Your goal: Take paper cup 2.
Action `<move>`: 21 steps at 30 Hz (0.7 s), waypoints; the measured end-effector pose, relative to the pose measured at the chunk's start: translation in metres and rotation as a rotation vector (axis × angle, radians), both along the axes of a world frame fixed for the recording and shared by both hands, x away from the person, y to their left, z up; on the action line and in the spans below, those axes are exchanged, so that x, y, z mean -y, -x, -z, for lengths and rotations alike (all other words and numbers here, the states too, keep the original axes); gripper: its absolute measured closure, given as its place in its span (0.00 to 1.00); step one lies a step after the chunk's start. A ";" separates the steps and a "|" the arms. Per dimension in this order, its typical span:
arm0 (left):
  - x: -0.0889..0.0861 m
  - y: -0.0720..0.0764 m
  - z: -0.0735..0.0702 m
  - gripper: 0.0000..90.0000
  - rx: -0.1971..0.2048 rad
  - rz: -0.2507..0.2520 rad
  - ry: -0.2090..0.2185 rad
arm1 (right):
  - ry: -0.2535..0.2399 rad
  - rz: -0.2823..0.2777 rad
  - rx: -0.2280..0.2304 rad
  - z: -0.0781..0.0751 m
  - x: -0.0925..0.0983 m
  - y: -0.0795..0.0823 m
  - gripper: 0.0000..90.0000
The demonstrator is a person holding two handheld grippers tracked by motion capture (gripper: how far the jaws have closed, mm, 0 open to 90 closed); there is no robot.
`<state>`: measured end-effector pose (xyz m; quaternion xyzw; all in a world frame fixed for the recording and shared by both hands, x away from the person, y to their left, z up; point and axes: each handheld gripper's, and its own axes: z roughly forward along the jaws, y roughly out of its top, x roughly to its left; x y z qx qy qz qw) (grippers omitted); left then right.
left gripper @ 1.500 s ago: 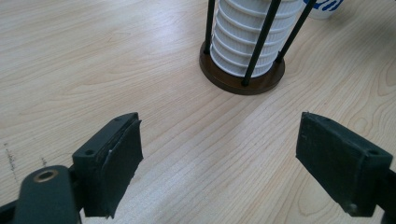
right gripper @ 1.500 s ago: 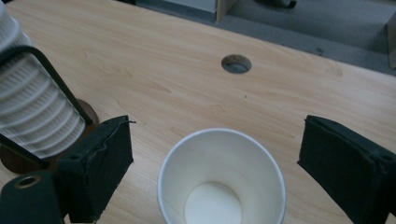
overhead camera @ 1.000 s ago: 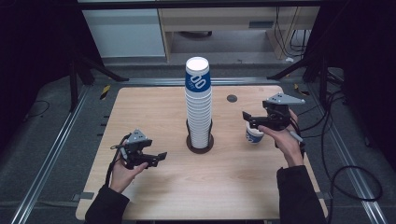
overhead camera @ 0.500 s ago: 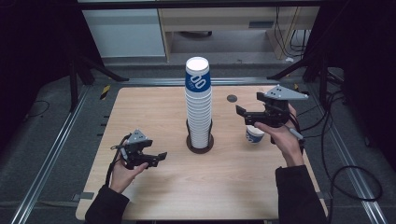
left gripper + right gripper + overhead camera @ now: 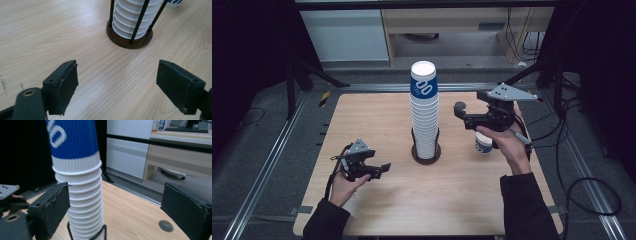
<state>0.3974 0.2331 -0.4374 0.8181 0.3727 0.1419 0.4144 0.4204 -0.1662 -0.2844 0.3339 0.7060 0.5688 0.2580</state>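
I count one tall stack of paper cups (image 5: pixel 424 112), its cups too tightly nested to number, standing in one round wire holder (image 5: pixel 426 153). One single cup (image 5: pixel 483 143) stands apart on the one wooden surface (image 5: pixel 377 125). One small dark disc (image 5: pixel 166 225) lies on it.

Upright blue-and-white cup stack (image 5: pixel 424 112), table-centre
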 end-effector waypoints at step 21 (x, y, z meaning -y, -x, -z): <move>-0.001 -0.001 0.001 0.18 -0.001 -0.009 -0.005 | -0.069 -0.116 0.047 -0.023 -0.048 -0.004 0.08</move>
